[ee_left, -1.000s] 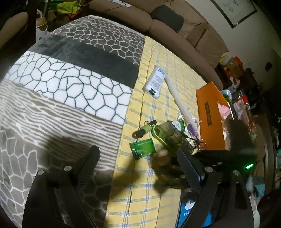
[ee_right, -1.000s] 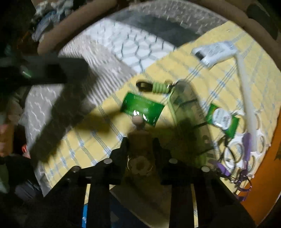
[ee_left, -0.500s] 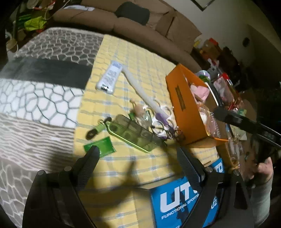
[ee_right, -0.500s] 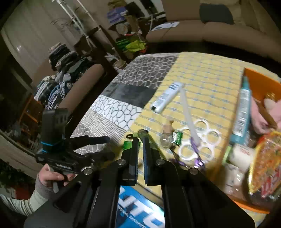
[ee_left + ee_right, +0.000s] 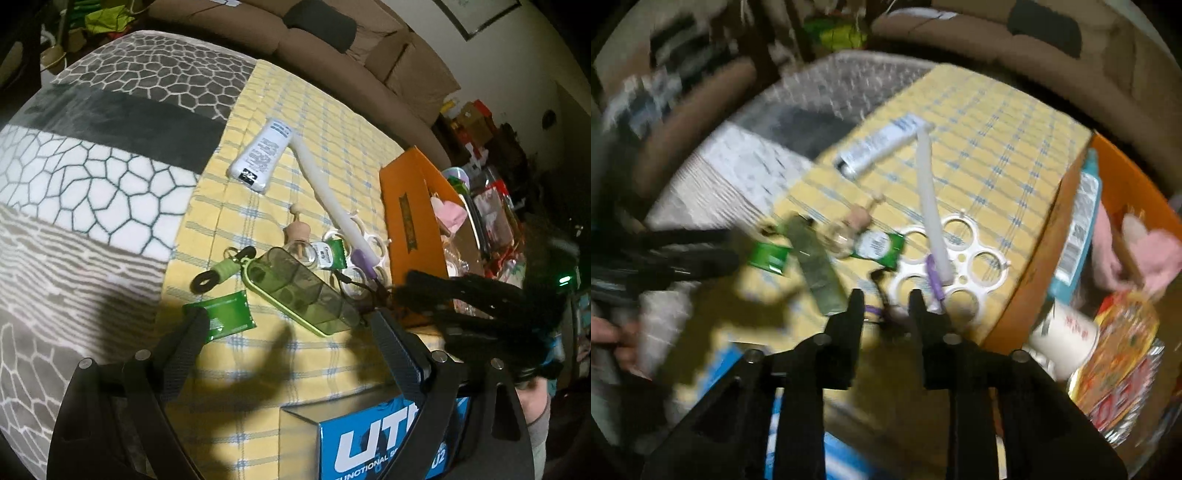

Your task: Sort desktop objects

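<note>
left claw: spread wide, holding nothing, hovering over the near bench edge.
green packet: flat on the yellow cloth, well left of the orange box, just by the left fingertip.
green case: lying left of the orange box, between packet and ring holder.
small bottle: on its side, touching the case's far end.
white tube: farther back, left of the box.
ring holder: white, just beside the orange box, long white stick across it.
right claw: partly spread, nothing pinched, low by cords at the ring holder.
risk: cords tangle with the holder; a grab could probably drag the stick or holder along.
risk 2: right view is blurred, aim may slip.
view gap: right view shows the box contents, blue tube and pink item; left view shows only the outer wall, plus the case's compartments.
</note>
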{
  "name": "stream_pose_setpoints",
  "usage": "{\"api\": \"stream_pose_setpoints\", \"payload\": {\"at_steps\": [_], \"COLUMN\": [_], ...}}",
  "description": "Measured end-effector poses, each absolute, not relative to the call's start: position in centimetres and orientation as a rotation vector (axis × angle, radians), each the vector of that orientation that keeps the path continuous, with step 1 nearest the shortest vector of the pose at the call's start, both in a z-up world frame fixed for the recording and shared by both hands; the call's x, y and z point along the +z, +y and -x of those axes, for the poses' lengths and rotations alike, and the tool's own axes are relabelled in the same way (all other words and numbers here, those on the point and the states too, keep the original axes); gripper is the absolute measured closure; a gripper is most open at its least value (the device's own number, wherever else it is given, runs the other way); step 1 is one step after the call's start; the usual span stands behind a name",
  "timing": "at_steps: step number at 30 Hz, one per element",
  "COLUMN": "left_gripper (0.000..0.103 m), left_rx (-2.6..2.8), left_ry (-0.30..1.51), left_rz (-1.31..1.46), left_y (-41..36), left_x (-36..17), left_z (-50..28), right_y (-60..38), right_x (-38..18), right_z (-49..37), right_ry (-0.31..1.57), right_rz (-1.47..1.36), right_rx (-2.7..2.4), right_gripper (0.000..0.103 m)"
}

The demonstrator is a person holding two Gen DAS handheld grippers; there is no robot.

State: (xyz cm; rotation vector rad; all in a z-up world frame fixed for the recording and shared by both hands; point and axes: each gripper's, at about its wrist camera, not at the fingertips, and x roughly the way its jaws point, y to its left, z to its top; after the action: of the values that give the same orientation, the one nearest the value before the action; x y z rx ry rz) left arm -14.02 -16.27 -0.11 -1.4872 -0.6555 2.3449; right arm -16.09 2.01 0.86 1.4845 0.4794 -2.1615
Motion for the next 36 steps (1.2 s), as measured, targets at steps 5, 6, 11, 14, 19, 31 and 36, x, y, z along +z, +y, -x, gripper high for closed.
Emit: {"api": "stream_pose_setpoints", "payload": {"at_steps": [5, 6, 11, 14, 19, 31, 36], "left_gripper": [0.011, 0.011, 0.011, 0.011, 0.011, 0.0, 0.0], "left_rx": [2.322, 2.317, 2.304, 2.277, 2.259, 2.187, 1.869], "left_ry": [-0.65, -0.648, -0.662, -0.678, -0.632, -0.785, -1.109], "left_rz": [1.487, 1.487, 1.468, 1.427, 1.286, 0.826, 0.758], "left_y": [-15.5, -15.4, -15.2, -15.0, -13.9, -15.8, -18.1], "left_x": [-0.1, -0.1, 0.1, 0.5, 2.7, 9.0, 6.5], "left_z": [14.3, 14.2, 14.0, 13.9, 13.2, 10.7, 11.8], "right_y": [1.1, 1.0, 2.2, 3.4, 4.6, 3.3, 2.9], "right_x": [-2.6, -2.9, -1.3, 2.3, 8.3, 16.5, 18.0], "right_z": [16.7, 16.8, 17.1, 16.3, 14.9, 11.7, 10.0], "right_ry": [0.502, 0.505, 0.354, 0.241, 0.026, -0.08, -0.137], "right_rz": [-1.561, -1.569, -1.463, -1.322, -1.22, -1.057, -1.024], "right_rx": [-2.115, -2.111, -2.224, -2.272, -2.209, -2.073, -1.994], "right_gripper": [0.077, 0.078, 0.101, 0.101, 0.101, 0.101, 0.101]}}
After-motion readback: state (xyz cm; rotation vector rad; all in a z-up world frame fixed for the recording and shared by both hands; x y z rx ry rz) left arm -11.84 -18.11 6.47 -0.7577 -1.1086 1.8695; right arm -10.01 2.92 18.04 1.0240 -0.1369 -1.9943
